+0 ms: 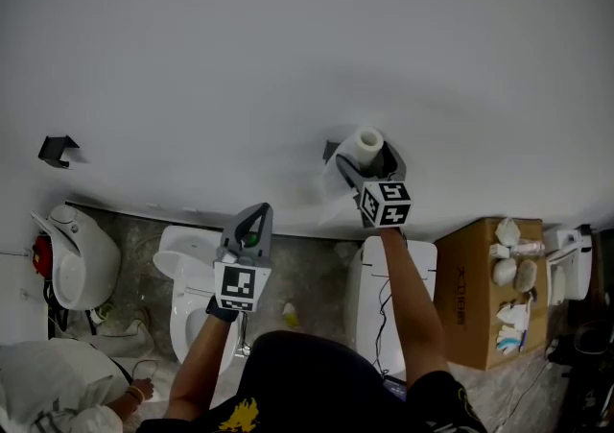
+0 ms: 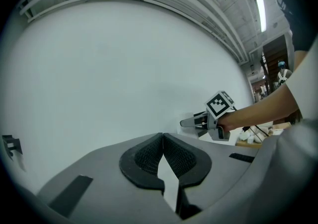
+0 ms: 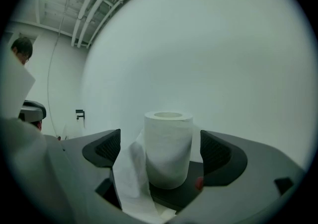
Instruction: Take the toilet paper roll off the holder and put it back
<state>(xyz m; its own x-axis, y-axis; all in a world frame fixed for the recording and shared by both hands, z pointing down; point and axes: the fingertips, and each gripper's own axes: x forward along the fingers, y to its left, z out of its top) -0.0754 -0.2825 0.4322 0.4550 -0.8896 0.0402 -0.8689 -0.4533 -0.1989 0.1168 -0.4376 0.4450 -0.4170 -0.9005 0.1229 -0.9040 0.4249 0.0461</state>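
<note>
Roll (image 3: 168, 141) stands inside right gripper (image 3: 161, 147) — gaps both sides.

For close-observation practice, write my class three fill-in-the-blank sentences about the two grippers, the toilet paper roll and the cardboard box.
1. The right gripper has the toilet paper roll ___ its open fingers.
2. The left gripper has its fingers shut on ___.
3. The cardboard box stands on the person's ___ side.
Missing words: between; nothing; right.

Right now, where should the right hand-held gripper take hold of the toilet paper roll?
Grip the toilet paper roll across its curved side, mid-height, coming straight on: it stands upright between the open jaws of the right hand-held gripper. Avoid the loose tail.
</note>
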